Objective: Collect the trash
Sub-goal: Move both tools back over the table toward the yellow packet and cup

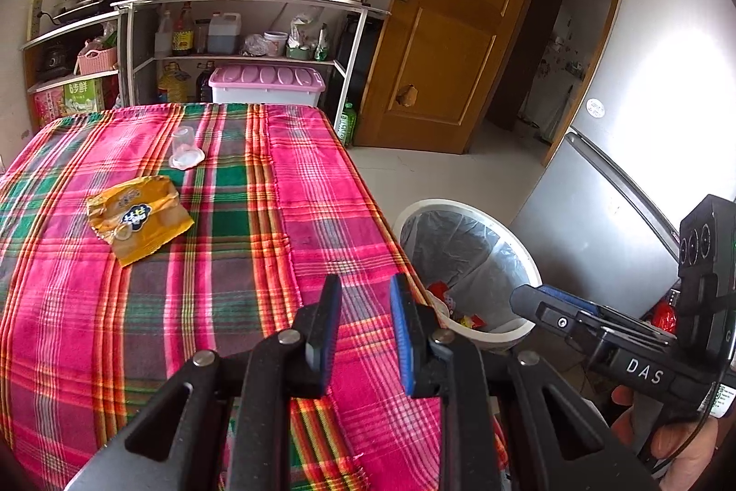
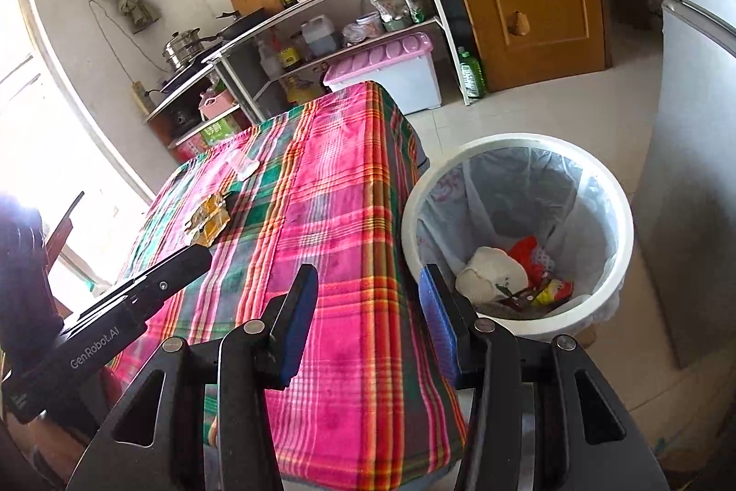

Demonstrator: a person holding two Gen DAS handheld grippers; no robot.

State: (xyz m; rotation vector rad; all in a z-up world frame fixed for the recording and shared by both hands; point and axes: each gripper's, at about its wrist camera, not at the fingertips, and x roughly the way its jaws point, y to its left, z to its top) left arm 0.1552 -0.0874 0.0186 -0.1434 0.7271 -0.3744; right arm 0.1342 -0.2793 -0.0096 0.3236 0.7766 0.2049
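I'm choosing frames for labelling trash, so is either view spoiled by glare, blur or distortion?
Left wrist view: sharp, the yellow wrapper readable; glare whitens the fridge; fisheye bows the table edges. Right wrist view: the window blows out the left side; trash bin contents clear.

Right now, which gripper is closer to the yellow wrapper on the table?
Left. The left gripper hangs over the table, toward the yellow wrapper; the right gripper sits at the table's edge beside the bin.
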